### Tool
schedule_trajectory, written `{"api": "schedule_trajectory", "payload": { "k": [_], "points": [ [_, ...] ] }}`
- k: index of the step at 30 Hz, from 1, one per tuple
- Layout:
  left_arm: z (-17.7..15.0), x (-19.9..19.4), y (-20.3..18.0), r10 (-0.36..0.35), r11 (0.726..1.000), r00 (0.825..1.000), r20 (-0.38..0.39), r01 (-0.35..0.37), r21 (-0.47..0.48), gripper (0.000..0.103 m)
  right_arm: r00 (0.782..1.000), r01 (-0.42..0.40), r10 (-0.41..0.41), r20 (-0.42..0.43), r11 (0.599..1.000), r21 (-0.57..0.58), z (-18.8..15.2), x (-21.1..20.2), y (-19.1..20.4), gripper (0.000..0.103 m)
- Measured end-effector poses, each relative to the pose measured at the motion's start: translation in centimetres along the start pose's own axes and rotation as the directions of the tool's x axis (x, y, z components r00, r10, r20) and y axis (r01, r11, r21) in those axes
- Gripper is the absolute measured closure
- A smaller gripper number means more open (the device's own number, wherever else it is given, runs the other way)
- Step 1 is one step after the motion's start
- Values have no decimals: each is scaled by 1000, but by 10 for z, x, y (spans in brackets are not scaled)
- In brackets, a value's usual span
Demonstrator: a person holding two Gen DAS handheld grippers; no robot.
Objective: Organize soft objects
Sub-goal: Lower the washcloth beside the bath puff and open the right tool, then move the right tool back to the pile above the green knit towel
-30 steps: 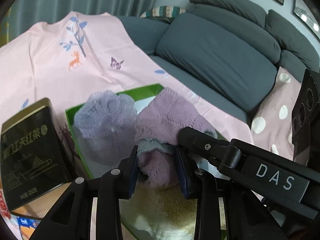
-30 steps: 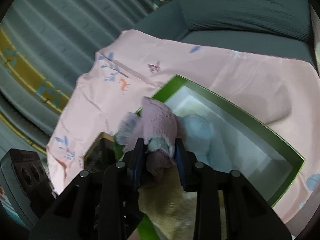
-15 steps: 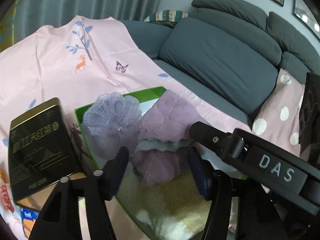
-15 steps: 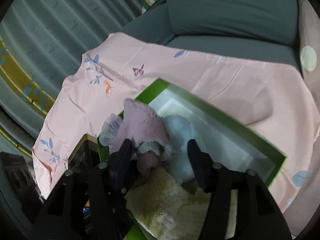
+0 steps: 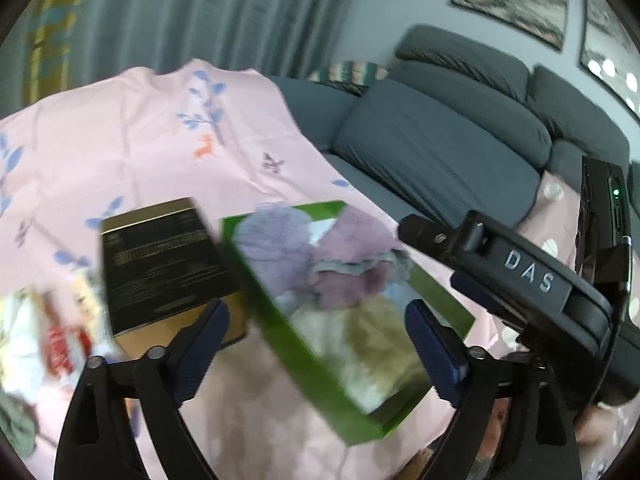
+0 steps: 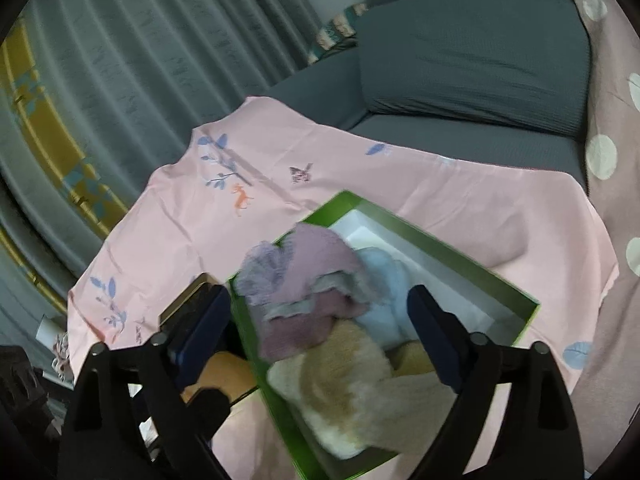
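Two pairs of tongs stand wide apart over a green box (image 6: 460,256) that lies on a pink printed cloth (image 6: 400,184), and nothing is between the fingers of either. The left tongs (image 5: 316,340) and the right tongs (image 6: 320,328) have both just been opening, and the mauve fluffy cloth (image 6: 320,256) lies free in the box, clear of the blue pads (image 6: 432,332).

That mauve cloth is folded over a grey band and sits at the box's far left corner, touching a lilac mesh puff (image 5: 276,236) that leans over the box's left wall. Just beside it on the right is a pale blue soft piece (image 6: 384,284), and nearer the camera a cream and tan fleecy piece (image 6: 348,396) fills the near end of the box. The far right part of the box shows its white bottom.

Left of the box, touching or nearly touching its wall, stands a black and gold tin (image 5: 160,260). Behind the cloth run a grey sofa (image 5: 440,152) and grey curtains (image 6: 140,60). Both views are somewhat blurred.
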State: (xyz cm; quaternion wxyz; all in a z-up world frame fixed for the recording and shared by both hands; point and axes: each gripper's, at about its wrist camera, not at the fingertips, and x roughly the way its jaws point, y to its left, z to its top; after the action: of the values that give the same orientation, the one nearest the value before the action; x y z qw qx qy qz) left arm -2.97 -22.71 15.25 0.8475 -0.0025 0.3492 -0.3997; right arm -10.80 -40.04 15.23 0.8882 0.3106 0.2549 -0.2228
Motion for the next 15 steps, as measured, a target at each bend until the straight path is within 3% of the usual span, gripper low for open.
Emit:
{"api": "schedule_trajectory", "payload": {
  "k": [5,8,15],
  "points": [
    [-16,-31,40,60,994,998,28,-57,-96,11,1000,-25,26,4,993,-115,-9,-4,32,7],
    [-26,-54,68,133,980,990,41,-125,-155,11,998,-67,67,-6,984,-168,-16,-7,49,4],
    [-49,-104,149,278,909,961,2,-262,-324,11,971,-236,217,-100,941,-242,-37,-7,88,1]
  ]
}}
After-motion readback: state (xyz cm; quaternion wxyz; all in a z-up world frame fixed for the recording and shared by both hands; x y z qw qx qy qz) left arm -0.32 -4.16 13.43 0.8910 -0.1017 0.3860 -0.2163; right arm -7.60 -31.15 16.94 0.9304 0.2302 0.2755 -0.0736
